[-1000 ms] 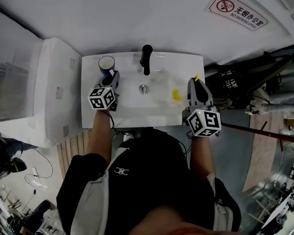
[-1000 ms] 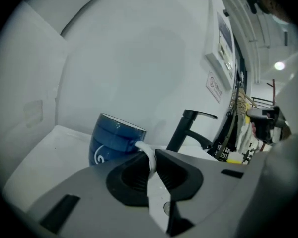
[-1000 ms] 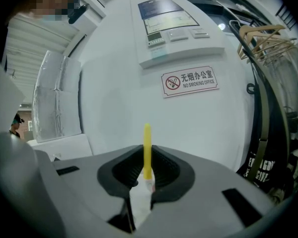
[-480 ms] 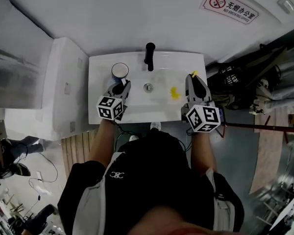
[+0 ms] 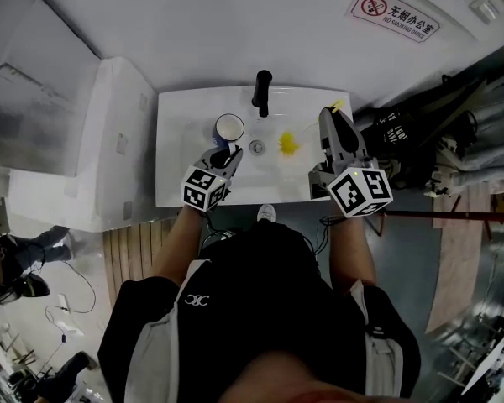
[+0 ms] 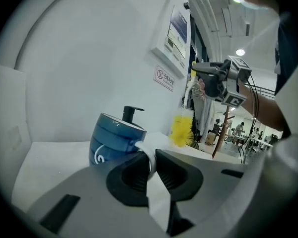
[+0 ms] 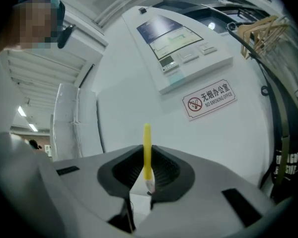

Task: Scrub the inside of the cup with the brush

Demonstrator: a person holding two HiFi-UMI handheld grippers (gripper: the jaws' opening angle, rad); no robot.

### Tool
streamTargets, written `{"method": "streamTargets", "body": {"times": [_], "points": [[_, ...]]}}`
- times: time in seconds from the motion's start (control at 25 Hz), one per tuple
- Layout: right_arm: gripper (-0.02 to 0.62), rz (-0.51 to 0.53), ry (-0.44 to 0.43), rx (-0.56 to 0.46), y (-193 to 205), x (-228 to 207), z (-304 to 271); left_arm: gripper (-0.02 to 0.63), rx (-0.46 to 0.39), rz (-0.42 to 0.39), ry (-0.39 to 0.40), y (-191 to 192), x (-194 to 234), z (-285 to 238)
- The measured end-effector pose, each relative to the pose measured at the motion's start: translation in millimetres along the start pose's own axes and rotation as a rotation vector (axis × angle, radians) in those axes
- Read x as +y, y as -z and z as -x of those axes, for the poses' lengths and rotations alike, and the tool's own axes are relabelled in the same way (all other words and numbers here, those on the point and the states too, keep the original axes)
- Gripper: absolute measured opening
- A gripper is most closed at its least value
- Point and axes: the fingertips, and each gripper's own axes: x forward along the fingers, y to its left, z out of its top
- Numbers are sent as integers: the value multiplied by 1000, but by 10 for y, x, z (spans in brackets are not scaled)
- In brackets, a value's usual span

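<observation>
Since a second ago, when the cup (image 5: pixel 229 127) sat near the rear left corner of the washbasin (image 5: pixel 172 141), it has been carried toward the middle and is now found just beside the faucet (image 5: pixel 263 93) and the drain. It is held by its white handle, on which the left gripper (image 5: pixel 227 154) is clamped; this grip is confirmed in the left gripper view, where the handle is pinched between the jaws. The brush (image 5: pixel 289 143) has been brought closer too, its yellow bristles now lying over the basin just right of the drain, near the cup but apart from it. Its thin yellow handle is grasped by the right gripper (image 5: pixel 329 121), as seen in the right gripper view. Scrubbing is judged not yet begun: the bristles must still be entered into the cup's mouth.
</observation>
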Motion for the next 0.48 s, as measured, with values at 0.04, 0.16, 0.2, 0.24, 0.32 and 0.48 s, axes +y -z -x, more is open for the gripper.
{"method": "streamTargets", "body": {"times": [0.04, 0.16, 0.2, 0.24, 0.32, 0.48], "points": [[51, -18, -14, -14, -73, 36, -17, 51, 4, -1, 12, 9, -41, -17], [51, -58, -53, -44, -288, 180, -74, 51, 20, -18, 56, 33, -181, -81], [51, -68, -68, -51, -352, 236, -89, 51, 25, -28, 70, 43, -228, -103], [51, -77, -84, -59, -410, 287, -102, 51, 29, -39, 83, 54, -272, -125], [51, -97, -114, -73, -503, 362, -122, 51, 42, -59, 109, 83, -348, -160], [51, -114, -149, -95, -583, 440, -167, 51, 59, -96, 163, 106, -473, -201]]}}
